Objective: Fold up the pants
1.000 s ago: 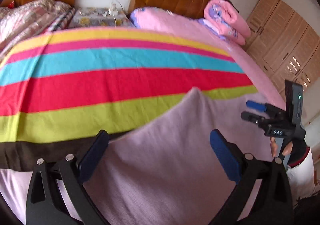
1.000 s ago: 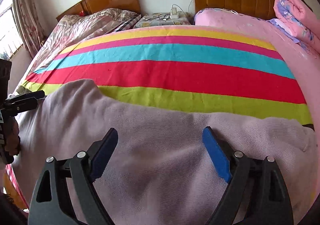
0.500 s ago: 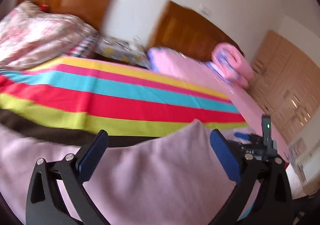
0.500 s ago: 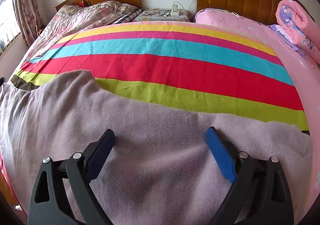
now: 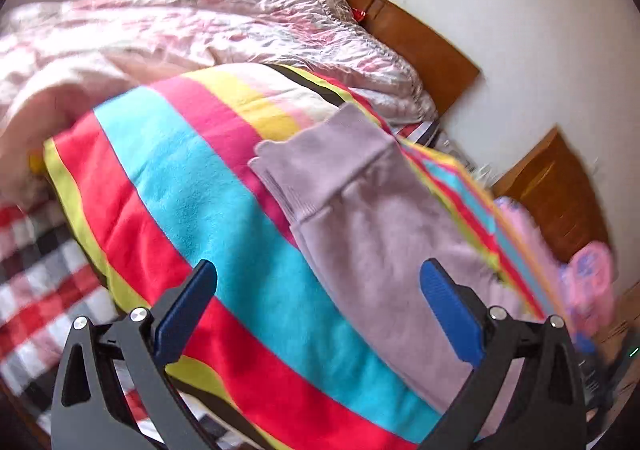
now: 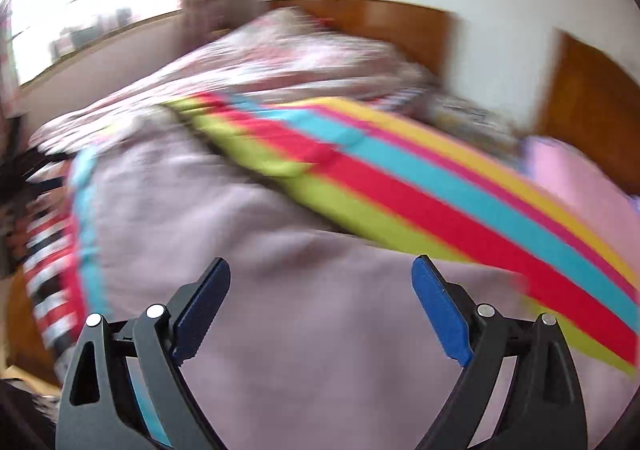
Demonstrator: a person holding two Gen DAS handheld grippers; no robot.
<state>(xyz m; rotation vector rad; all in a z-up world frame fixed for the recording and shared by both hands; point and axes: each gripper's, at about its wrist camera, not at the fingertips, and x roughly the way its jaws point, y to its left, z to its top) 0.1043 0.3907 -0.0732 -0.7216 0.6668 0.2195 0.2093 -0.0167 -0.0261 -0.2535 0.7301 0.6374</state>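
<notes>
Both views swung leftward, pants [image 5: 372, 218] waistband now visible, right view blurred

White walls [image 5: 520, 30] behind brown wooden headboards [image 5: 420, 38]. Bright window [image 6: 92, 10] at left. Striped blanket [image 5: 200, 202] spread over bed, crumpled pink quilt [image 5: 180, 30] beyond.

Motion blur smeared the whole right wrist view, softening the lilac knit pants [image 6: 320, 310] and the rainbow-striped fleece blanket [image 6: 460, 210]. In the left wrist view, the pants' [image 5: 372, 218] lower end ran off the bottom right.
</notes>
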